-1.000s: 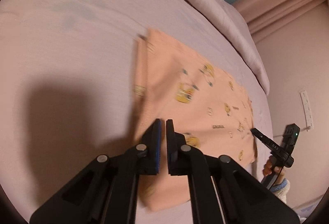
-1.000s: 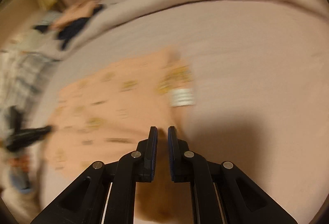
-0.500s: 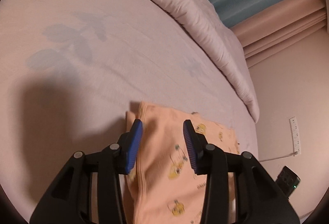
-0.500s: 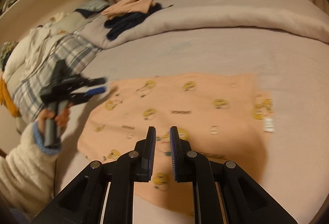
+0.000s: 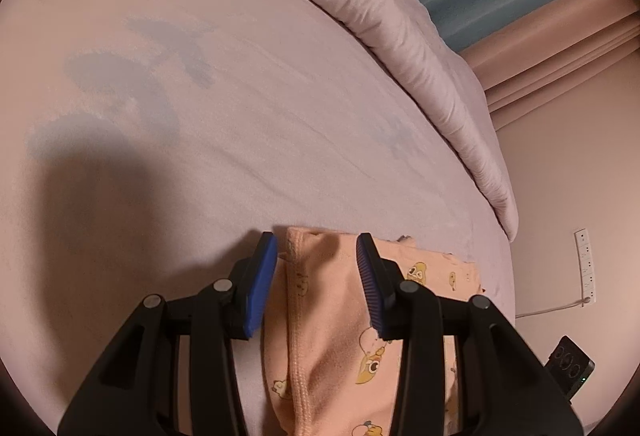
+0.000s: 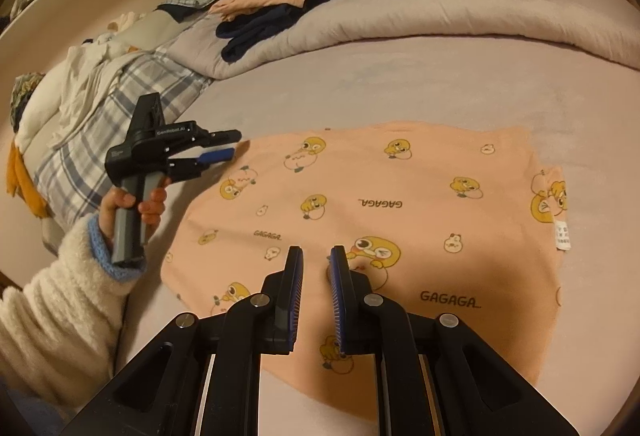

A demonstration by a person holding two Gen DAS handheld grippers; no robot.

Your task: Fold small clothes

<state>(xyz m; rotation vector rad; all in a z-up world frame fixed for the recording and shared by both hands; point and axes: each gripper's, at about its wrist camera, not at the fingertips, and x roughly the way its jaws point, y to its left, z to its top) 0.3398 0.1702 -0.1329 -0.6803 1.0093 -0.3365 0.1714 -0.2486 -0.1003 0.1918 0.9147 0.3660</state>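
A peach garment with yellow duck prints lies folded flat on the pink bed sheet. Its white label shows at the right edge. My left gripper is open and empty, its jaws either side of the garment's far corner. It also shows in the right wrist view, held just off the garment's left edge. My right gripper is slightly open and empty, above the garment's near middle.
A rolled pink duvet runs along the far side of the bed, with dark and peach clothes piled on it. More laundry and a plaid cloth lie at the left. A wall socket is at the right.
Both grippers have opened and let go of the garment, which now lies flat. The left gripper has moved to the garment's far corner; the right has drawn back over it.
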